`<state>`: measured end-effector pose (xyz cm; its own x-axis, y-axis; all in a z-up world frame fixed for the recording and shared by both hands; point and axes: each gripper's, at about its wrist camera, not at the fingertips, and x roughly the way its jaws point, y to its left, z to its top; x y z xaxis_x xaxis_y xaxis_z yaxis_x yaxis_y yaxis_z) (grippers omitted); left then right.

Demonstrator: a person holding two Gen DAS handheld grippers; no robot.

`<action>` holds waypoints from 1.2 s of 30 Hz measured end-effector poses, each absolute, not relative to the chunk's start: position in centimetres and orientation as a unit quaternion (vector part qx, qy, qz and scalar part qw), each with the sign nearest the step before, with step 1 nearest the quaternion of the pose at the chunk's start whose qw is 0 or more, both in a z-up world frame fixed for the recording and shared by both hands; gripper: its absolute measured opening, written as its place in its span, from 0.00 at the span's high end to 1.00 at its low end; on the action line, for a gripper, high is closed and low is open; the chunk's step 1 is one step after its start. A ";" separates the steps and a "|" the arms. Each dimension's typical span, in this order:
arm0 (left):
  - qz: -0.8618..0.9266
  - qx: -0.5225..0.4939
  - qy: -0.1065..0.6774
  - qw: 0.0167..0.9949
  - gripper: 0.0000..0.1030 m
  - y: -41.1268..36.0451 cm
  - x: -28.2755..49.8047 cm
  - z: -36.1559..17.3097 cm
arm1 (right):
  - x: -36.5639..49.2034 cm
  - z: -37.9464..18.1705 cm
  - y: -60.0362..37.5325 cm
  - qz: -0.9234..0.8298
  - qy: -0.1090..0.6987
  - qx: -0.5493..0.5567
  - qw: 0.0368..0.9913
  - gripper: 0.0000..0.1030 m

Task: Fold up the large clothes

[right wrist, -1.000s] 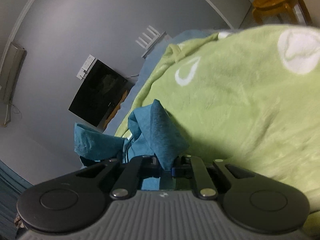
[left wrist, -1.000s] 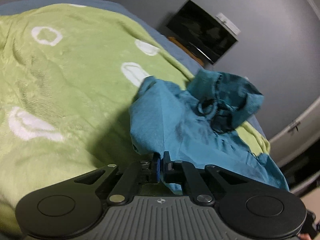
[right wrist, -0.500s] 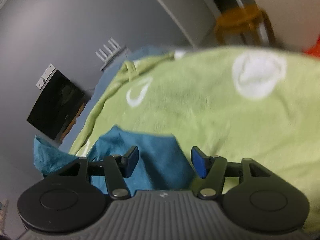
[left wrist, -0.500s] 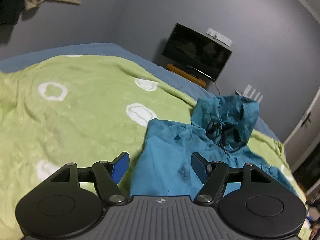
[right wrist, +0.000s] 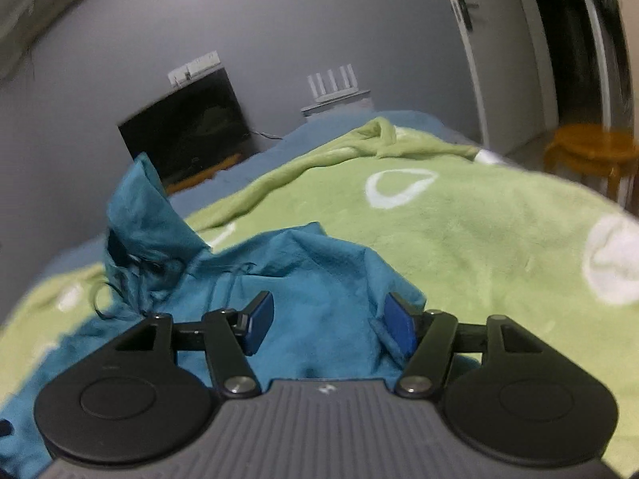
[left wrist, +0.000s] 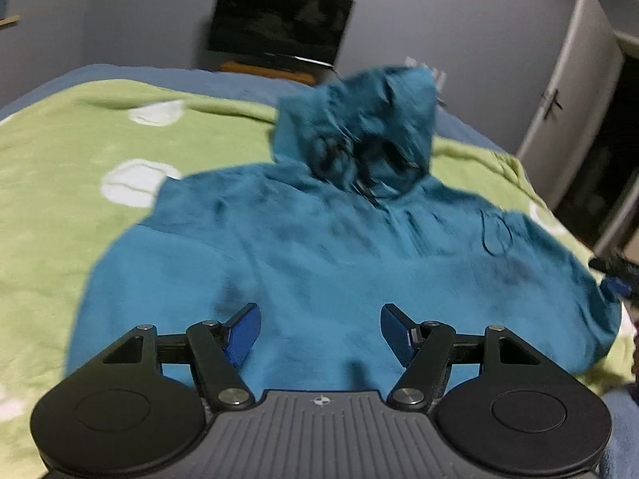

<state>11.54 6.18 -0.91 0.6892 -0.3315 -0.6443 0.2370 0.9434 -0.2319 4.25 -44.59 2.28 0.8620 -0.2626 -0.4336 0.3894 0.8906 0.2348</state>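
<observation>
Two claws, both wide, neither holding cloth. Left claw (left wrist: 319,333): blue pads apart, jaws have just been opening; the teal hoodie (left wrist: 319,247) lies under and beyond them, not pinched. Right claw (right wrist: 329,321): jaws have also just been opening, widening further in the last instant; a raised fold of the hoodie (right wrist: 319,279) sits between the pads, and its right edge lies close against the right pad, but nothing presses it.

Location of garment: spread on the green blanket (left wrist: 60,199) with white ring shapes, on the bed. Body roughly flat, lower part nearest the left camera, hood (left wrist: 359,127) standing crumpled at the far end. Drawstring loops show near the neck. Left view is motion-blurred; fine creases not readable. From the right view the near shoulder area is rumpled rather than flat. Sleeves not clearly identifiable in either view.

Step in hand, as judged: lay-out just released; hoodie set down, no fold visibly made.

Next move, judged: pick fresh grasp points, likely the side edges or sleeves, and bring them inward over the body. That calls for closing each claw on a single edge, not a bunch. The rumpled right side may want smoothing first.

Background: dark screen (left wrist: 279,24) against grey wall, door (left wrist: 575,80) at right.
</observation>
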 end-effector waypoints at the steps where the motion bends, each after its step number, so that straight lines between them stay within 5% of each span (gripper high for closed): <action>1: -0.159 -0.061 0.364 0.916 0.34 5.6 11.8 -1.1 | 4.2 2.4 -44.2 -0.196 0.189 0.144 0.951 0.40; 7: -0.173 -0.044 0.351 0.919 0.32 3.6 13.2 -1.2 | 3.7 3.3 -42.4 -0.206 0.103 0.063 0.971 0.40; 15: -0.151 0.036 0.339 0.928 0.28 0.8 15.9 -2.2 | 11.0 -0.8 -38.2 0.002 0.283 0.006 0.959 0.40; 19: -0.124 0.014 0.394 0.911 0.31 1.9 17.4 -5.0 | 13.9 -3.4 -38.4 0.004 0.341 0.011 0.940 0.40; 27: -0.126 -0.019 0.398 0.908 0.31 3.4 17.4 -6.3 | 16.6 -0.2 -39.7 0.020 0.240 0.107 0.965 0.39; 36: -0.133 -0.040 0.390 0.910 0.30 3.9 17.3 -6.7 | 29.4 9.1 -36.2 0.064 0.198 0.156 0.966 0.35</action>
